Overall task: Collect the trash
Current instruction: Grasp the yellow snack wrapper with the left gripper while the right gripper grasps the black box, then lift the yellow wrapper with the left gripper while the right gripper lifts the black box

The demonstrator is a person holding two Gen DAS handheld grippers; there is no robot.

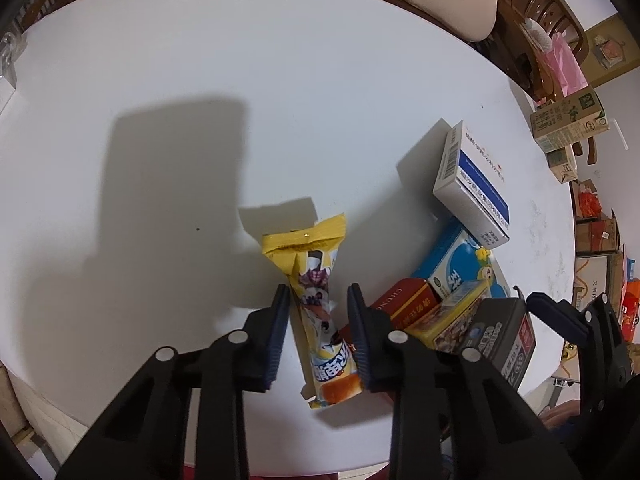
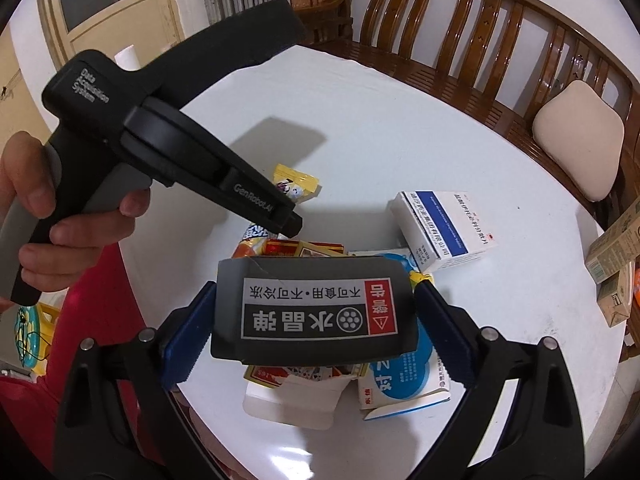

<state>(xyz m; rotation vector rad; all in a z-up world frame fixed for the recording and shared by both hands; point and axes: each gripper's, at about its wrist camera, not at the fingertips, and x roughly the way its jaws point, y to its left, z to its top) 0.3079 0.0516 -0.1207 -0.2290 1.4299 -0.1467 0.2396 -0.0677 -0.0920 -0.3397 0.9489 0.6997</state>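
The left hand-held gripper [image 1: 318, 334] points down at the white desk [image 1: 200, 80], its jaws drawn in narrow around a yellow snack wrapper [image 1: 316, 312] that lies lengthwise between the pads; whether both pads press it, I cannot tell. The right hand-held gripper [image 2: 312, 320] stands wide, clamped on a dark grey box [image 2: 308, 312] above the heap of cartons. A white-and-blue medicine box [image 2: 440, 228] lies just beyond the heap.

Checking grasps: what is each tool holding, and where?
Right tool: dark pouch, gripped by its side edges. Left tool: astride the yellow snack wrapper mid-length; grip not confirmed.
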